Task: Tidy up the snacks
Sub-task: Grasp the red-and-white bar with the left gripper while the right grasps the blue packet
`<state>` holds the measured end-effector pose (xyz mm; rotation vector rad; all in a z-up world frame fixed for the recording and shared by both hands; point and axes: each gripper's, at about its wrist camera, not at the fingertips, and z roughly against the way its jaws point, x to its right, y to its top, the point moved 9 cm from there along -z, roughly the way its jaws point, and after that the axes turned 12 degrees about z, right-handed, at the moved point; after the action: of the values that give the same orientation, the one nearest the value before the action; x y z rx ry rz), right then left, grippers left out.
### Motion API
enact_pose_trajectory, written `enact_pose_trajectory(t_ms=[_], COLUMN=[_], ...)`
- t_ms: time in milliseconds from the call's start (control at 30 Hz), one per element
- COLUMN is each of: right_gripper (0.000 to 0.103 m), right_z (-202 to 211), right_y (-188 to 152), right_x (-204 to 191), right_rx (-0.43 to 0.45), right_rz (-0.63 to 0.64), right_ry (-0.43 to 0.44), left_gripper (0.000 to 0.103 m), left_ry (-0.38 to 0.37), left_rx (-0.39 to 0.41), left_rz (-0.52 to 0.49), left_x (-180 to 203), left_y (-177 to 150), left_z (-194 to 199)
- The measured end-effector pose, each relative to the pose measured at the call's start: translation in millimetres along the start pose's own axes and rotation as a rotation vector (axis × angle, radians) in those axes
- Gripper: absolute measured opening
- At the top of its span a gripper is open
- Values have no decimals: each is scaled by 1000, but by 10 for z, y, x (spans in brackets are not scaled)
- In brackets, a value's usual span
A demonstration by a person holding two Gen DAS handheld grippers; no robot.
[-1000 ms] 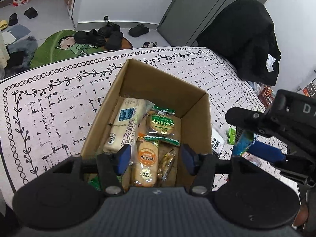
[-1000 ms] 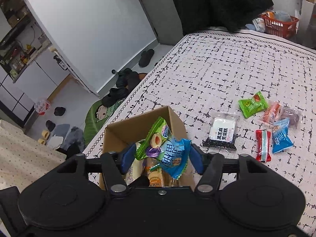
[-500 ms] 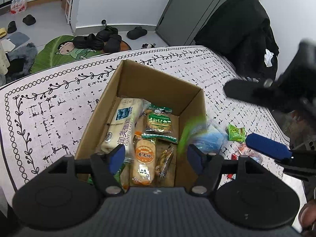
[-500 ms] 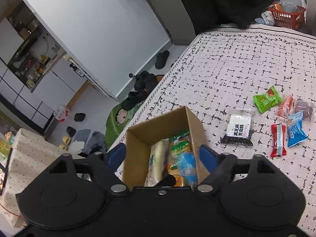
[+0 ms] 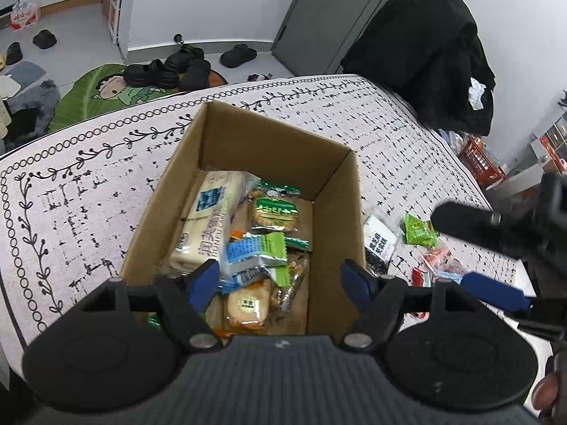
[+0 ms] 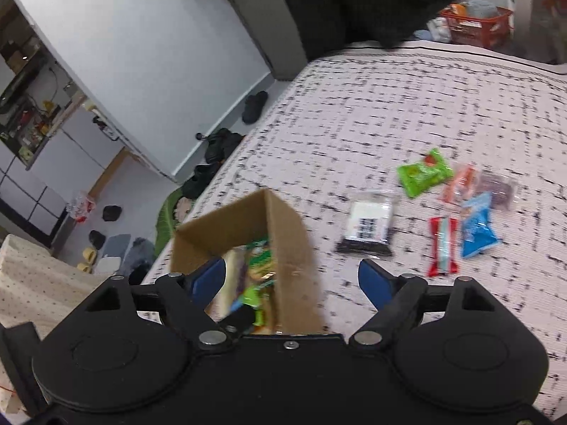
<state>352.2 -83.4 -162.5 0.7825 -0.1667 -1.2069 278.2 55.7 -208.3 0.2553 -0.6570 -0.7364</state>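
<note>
A cardboard box (image 5: pixel 329 209) (image 6: pixel 290 237) on the patterned tablecloth holds several snack packets, with a blue-and-green packet (image 5: pixel 257 253) lying on top. My left gripper (image 5: pixel 280 279) is open and empty, just above the box's near end. My right gripper (image 6: pixel 294 279) is open and empty, over the box's right wall; it also shows at the right of the left wrist view (image 5: pixel 496 258). Loose snacks lie right of the box: a white-and-black packet (image 6: pixel 368 225), a green one (image 6: pixel 423 173), a red bar (image 6: pixel 443 244), a blue one (image 6: pixel 476 230), and pink and brown ones behind.
The tablecloth (image 5: pixel 88 184) covers the table, whose far edge drops to a floor with black shoes (image 5: pixel 166 69) and a green mat. A chair draped in black clothing (image 5: pixel 432 53) stands at the far right, with a red basket (image 6: pixel 475 24) behind.
My right gripper opened and let go of the blue-and-green packet, which dropped into the box. The gripper then swung right toward the loose snacks. My left gripper also widened a little.
</note>
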Motion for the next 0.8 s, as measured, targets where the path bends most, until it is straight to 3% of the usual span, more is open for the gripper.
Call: enact_pose_trajectory(t_ms=[400,800], right_gripper=[81,78], right_z=[105,145], right_y=[-126,-181], right_x=[518,1180], right_rx=[14,42], right_rz=[-50,-131], right_ry=[-28,-56], left_gripper=[82,81], left_ry=[-32,-85], left_rx=[25,22], left_rz=[-63,-153], left_x=[317,913], left_y=[-40,-152], left_z=[58,28])
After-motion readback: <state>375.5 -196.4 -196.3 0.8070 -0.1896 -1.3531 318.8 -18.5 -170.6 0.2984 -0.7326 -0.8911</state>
